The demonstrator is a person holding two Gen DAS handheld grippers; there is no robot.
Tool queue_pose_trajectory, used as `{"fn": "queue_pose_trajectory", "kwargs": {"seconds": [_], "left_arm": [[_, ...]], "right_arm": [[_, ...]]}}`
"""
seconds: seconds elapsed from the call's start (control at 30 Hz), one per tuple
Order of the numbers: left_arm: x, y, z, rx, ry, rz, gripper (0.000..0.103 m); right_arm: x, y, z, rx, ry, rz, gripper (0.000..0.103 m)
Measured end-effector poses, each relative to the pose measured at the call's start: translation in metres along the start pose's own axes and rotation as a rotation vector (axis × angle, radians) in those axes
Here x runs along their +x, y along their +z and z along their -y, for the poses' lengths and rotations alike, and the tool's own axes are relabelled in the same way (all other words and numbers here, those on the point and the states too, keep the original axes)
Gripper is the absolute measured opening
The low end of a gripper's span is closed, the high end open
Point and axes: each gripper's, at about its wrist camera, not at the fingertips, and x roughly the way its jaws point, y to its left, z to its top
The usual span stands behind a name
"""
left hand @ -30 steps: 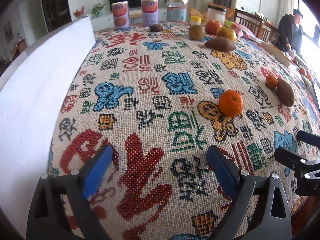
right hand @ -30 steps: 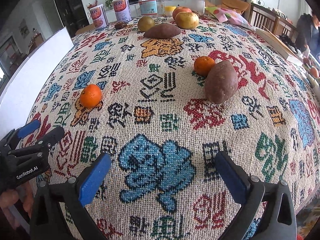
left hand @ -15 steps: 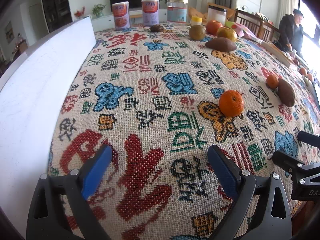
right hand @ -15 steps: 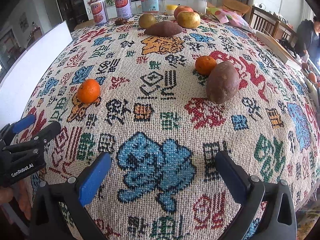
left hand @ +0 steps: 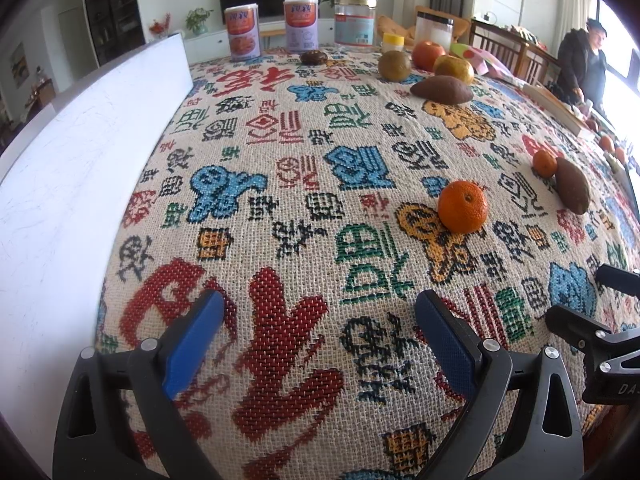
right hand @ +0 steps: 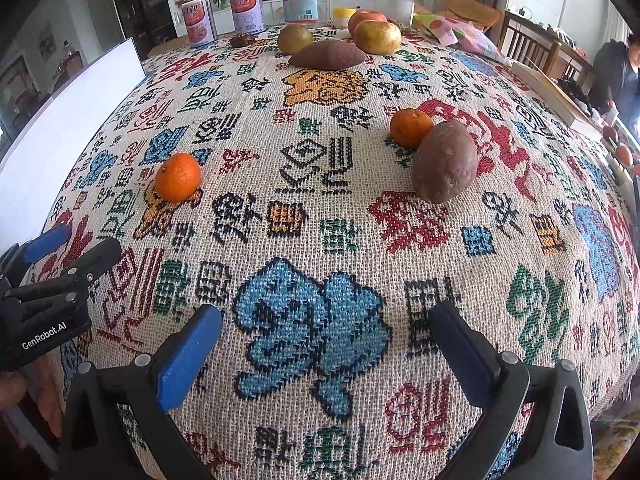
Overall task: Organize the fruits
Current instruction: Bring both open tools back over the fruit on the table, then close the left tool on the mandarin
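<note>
Both grippers hover wide-jawed and empty over the bench's near edge, no fruit taken up yet.

The left gripper (left hand: pixel 316 328) and right gripper (right hand: pixel 326 334) stand side by side, nothing between the jaws. The near mandarin (right hand: pixel 178 176), taken as landmark, sits alone on the patterned cloth (right hand: pixel 320 208); it looks light, round and soft-skinned, liable to roll, so I judge a gentle grip across its widest middle suits it, and it has no long axis to speak of. Right of it, well apart, a second mandarin (right hand: pixel 411 127) touches a sweet potato (right hand: pixel 446 166), seemingly firm and heavier, its long axis running away from the grippers. Far behind, another sweet potato (right hand: pixel 328 54) lies crosswise before three round fruits (right hand: pixel 377 36).
</note>
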Motion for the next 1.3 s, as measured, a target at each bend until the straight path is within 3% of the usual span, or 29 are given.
{"fn": "queue_pose_trajectory", "kwargs": {"seconds": [0.13, 0.3, 0.4, 0.5, 0.6, 0.77, 0.87, 0.97, 1.03, 1.13, 1.3], "left_arm": [[0.0, 0.0, 0.0, 0.0, -0.001, 0.0, 0.098], [0.0, -0.001, 0.0, 0.0, -0.001, -0.001, 0.098], [0.0, 0.004, 0.001, -0.002, -0.008, -0.028, 0.096], [-0.003, 0.011, 0.009, -0.004, -0.073, -0.047, 0.096], [-0.003, 0.018, 0.029, 0.053, -0.122, -0.038, 0.096], [0.004, 0.037, 0.06, 0.175, -0.116, 0.037, 0.094], [0.017, 0.042, 0.066, 0.202, -0.106, 0.014, 0.066], [0.02, 0.044, 0.068, 0.199, -0.119, 0.04, 0.058], [0.021, 0.045, 0.069, 0.198, -0.152, 0.041, 0.031], [0.021, 0.05, 0.06, 0.175, -0.114, 0.042, 0.03], [0.024, 0.065, 0.008, 0.061, -0.011, 0.036, 0.03]], "right_arm": [[-0.004, -0.003, 0.004, 0.025, 0.011, 0.014, 0.103], [-0.011, -0.006, 0.041, 0.211, 0.05, 0.037, 0.103], [-0.013, -0.006, 0.047, 0.246, 0.075, 0.055, 0.103], [-0.013, -0.005, 0.043, 0.236, 0.054, 0.057, 0.103], [-0.019, -0.006, 0.05, 0.276, 0.078, 0.089, 0.103], [-0.023, -0.012, 0.072, 0.393, 0.111, 0.115, 0.103], [-0.024, -0.012, 0.076, 0.414, 0.118, 0.121, 0.103], [-0.024, -0.011, 0.074, 0.407, 0.113, 0.119, 0.103], [-0.023, -0.011, 0.074, 0.406, 0.111, 0.116, 0.103], [-0.022, -0.01, 0.073, 0.401, 0.107, 0.114, 0.103], [-0.022, -0.011, 0.074, 0.405, 0.112, 0.117, 0.103]]}}
